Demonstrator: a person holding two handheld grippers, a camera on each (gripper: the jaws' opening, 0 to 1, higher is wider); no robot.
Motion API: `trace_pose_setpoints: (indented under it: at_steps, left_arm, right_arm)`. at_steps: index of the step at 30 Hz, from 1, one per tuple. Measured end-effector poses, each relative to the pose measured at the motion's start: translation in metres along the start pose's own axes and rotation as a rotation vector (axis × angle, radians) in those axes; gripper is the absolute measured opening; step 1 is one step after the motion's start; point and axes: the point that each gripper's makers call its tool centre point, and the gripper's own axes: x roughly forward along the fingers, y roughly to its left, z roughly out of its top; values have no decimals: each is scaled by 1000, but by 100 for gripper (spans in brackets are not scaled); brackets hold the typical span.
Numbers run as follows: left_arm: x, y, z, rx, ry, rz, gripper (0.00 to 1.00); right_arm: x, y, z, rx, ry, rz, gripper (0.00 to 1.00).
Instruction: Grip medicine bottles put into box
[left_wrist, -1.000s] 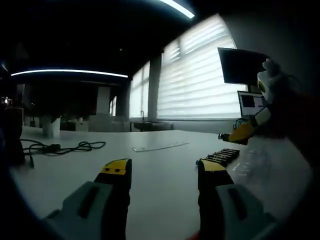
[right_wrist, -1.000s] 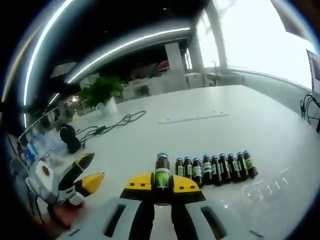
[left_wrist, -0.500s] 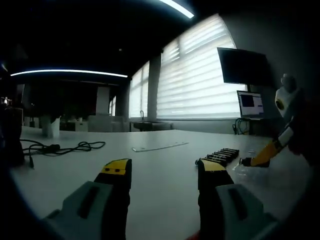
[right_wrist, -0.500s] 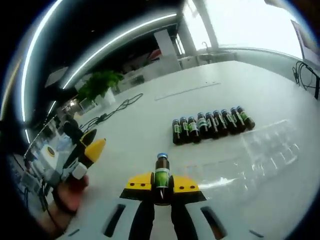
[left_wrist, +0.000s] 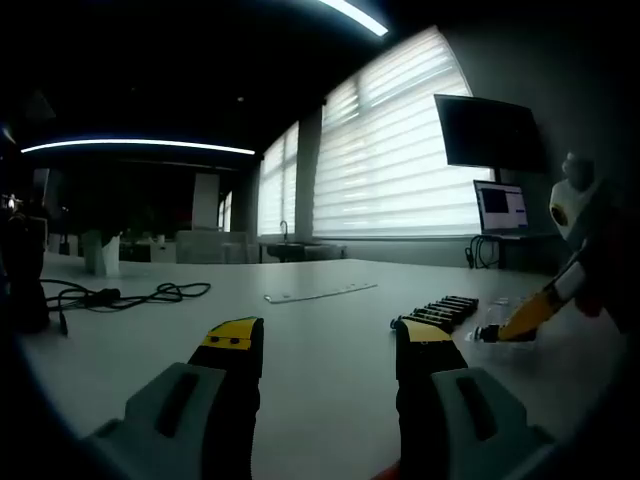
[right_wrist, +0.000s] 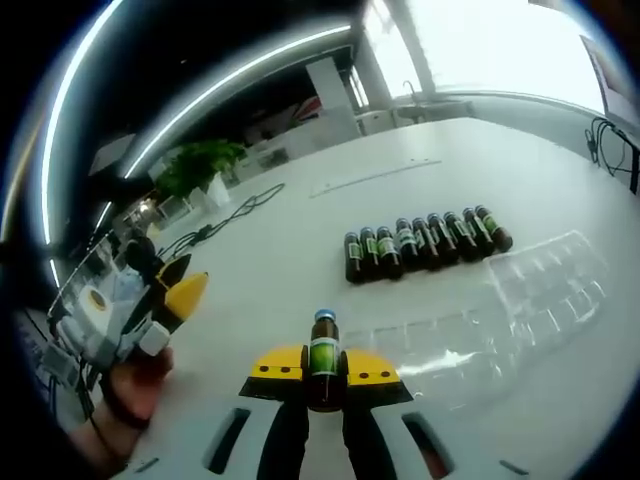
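My right gripper (right_wrist: 323, 367) is shut on a small brown medicine bottle (right_wrist: 323, 350) with a green label and blue cap, held upright above the near end of a clear plastic tray box (right_wrist: 520, 310). A row of several matching bottles (right_wrist: 422, 242) stands on the white table (right_wrist: 300, 260) beyond it. My left gripper (left_wrist: 327, 345) hovers open over the table with nothing between its fingers. In the left gripper view the bottle row (left_wrist: 440, 311) lies ahead to the right, and the right gripper (left_wrist: 525, 318) reaches down by the clear tray (left_wrist: 505, 335).
A black cable (left_wrist: 120, 295) and a dark object lie at the table's left. A thin clear strip (left_wrist: 320, 293) lies mid-table. A monitor (left_wrist: 488, 132) and a laptop (left_wrist: 502, 208) stand at the back right. A plant (right_wrist: 200, 170) stands at the far edge. A hand holds the left gripper (right_wrist: 130, 320).
The right gripper carried the bottle away from the row and over to the clear tray, then lowered slightly. The left gripper has stayed still and open.
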Motion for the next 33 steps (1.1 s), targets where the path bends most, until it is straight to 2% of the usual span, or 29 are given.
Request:
trace_pose_setpoints:
  at_steps: [10, 12, 16, 19, 21, 28, 33]
  left_arm:
    - [0, 0, 0, 3, 1, 1, 46]
    - [0, 0, 0, 3, 2, 2, 46]
    - [0, 0, 0, 5, 3, 3, 46]
    - [0, 1, -1, 4, 3, 6, 46]
    - [0, 1, -1, 4, 3, 6, 46]
    - [0, 1, 0, 5, 2, 8, 46]
    - [0, 2, 0, 3, 1, 10, 46]
  right_arm:
    - [-3, -3, 8, 14, -30, 7, 7]
    - [-6, -5, 11, 6, -40, -4, 0]
    - [-11, -9, 16, -60, -51, -28, 0]
    - [-14, -8, 11, -162, -19, -33, 0]
    - [-14, -5, 9, -214, -21, -36, 0]
    - [-9, -1, 1, -307, 1, -50, 0]
    - [-7, -1, -1, -325, 5, -51, 0]
